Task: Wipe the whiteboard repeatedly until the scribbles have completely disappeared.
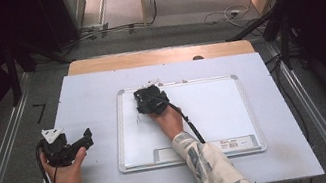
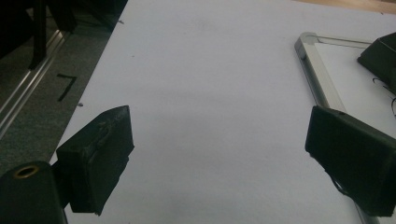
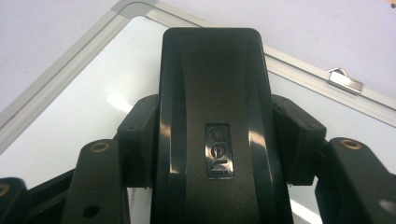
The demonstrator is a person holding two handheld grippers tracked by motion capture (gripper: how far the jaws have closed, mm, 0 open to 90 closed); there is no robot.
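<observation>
A white whiteboard (image 1: 215, 112) in a silver frame lies flat on the table. My right gripper (image 1: 150, 100) is over its upper left part, shut on a black eraser (image 3: 212, 116) that lies lengthwise between the two pads. The eraser's embossed logo faces the camera in the right gripper view, with the whiteboard (image 3: 88, 112) and its corner frame behind it. Faint dark pen marks (image 1: 138, 121) show just left of the eraser. My left gripper (image 1: 86, 136) rests left of the board on the table, and its jaws (image 2: 219, 135) stand wide open with nothing between them.
The table (image 1: 86, 100) is covered in pale sheet, with a wooden edge (image 1: 159, 54) at the far side. A metal hanger clip (image 3: 344, 79) sits on the board's top frame. Metal rails (image 1: 4, 155) flank the table, and cables (image 1: 223, 14) lie on the floor beyond.
</observation>
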